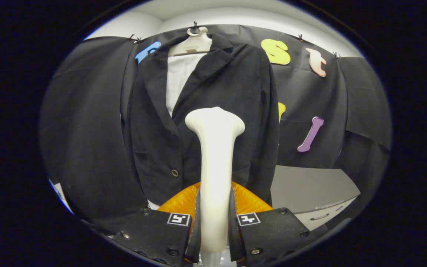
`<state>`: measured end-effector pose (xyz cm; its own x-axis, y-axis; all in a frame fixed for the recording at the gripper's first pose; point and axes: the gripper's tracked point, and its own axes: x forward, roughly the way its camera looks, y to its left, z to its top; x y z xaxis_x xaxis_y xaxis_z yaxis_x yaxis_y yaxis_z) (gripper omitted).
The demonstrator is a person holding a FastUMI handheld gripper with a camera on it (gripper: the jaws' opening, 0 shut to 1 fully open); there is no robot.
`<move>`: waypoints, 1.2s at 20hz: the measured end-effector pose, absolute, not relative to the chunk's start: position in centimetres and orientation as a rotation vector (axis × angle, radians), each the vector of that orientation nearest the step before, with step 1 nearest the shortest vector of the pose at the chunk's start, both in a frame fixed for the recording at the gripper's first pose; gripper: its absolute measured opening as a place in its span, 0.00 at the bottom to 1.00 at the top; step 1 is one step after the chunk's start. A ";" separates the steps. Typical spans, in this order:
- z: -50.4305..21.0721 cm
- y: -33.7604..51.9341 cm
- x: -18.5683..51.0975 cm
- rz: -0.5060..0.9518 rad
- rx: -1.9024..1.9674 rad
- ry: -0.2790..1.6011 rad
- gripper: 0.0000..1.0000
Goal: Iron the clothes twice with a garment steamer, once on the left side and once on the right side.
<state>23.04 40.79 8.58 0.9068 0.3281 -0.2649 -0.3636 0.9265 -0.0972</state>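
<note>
- The gripper (215, 222) is closed on the handle of the steamer (215, 155); both fingers (195, 222) press against the handle's sides, with no gap visible.
- The steamer stands upright between the fingers. Its flared head rises beyond them and faces the jacket.
- An orange object (184, 202) lies just behind the fingers, partly hidden by the steamer handle. What it is cannot be determined.
- The black jacket (228, 92) hangs on a pale hanger (193, 42) against the booth wall, over a white shirt (178, 78). The lapels are open at the collar. 1 button (175, 172) shows low on the front panel.
- The steamer head sits in front of the jacket's middle, near the front opening. Contact with the fabric cannot be confirmed.
- A grey desk (310, 185) stands beside the jacket's lower hem; its near corner carries a drawer handle (319, 217).
- Judged step: steamer in hand, positioned for a pass. Neither of the 2 passes can be judged complete.
- Next move requirement: shift the head onto 1 side panel, hold it close and flat to the cloth, then stroke steadily along that panel without snagging the lapel or button.
</note>
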 end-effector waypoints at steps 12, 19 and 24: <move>1.2 39.4 22.4 0.333 -0.194 0.350 0.33; -1.7 39.0 21.7 0.337 -0.223 0.397 0.33; -4.7 38.9 20.9 0.347 -0.242 0.449 0.33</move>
